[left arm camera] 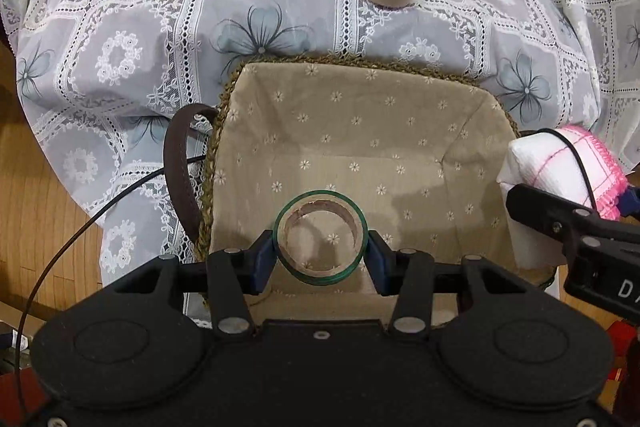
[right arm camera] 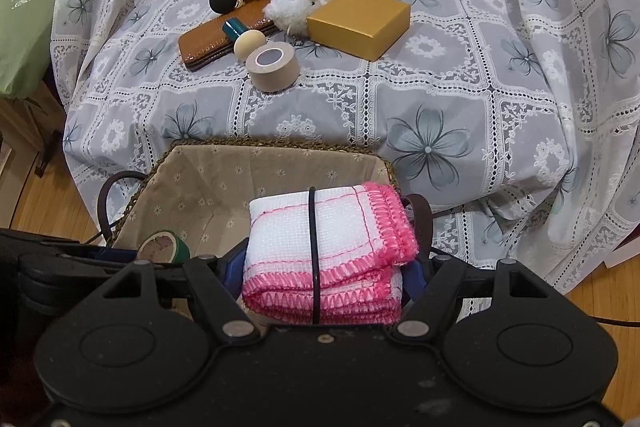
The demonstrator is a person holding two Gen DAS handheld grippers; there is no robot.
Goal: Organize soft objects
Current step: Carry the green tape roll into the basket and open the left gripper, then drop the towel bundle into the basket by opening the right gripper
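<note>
Left tongs [left arm camera: 320, 255] pinch a green-edged cardboard tape ring [left arm camera: 321, 237]; right tongs [right arm camera: 320, 269] pinch a folded white pink-trimmed cloth [right arm camera: 326, 251]. Lower both inside the fabric-lined woven basket [left arm camera: 360, 131], cloth toward three o'clock, before letting go.

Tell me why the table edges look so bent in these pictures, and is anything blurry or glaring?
Left wrist view: fisheye lens bows the tablecloth and basket rim; soft, even light, a faint shadow under the green tape roll. Right wrist view: same bulging; the folded cloth is sharp, no strong glare.
</note>
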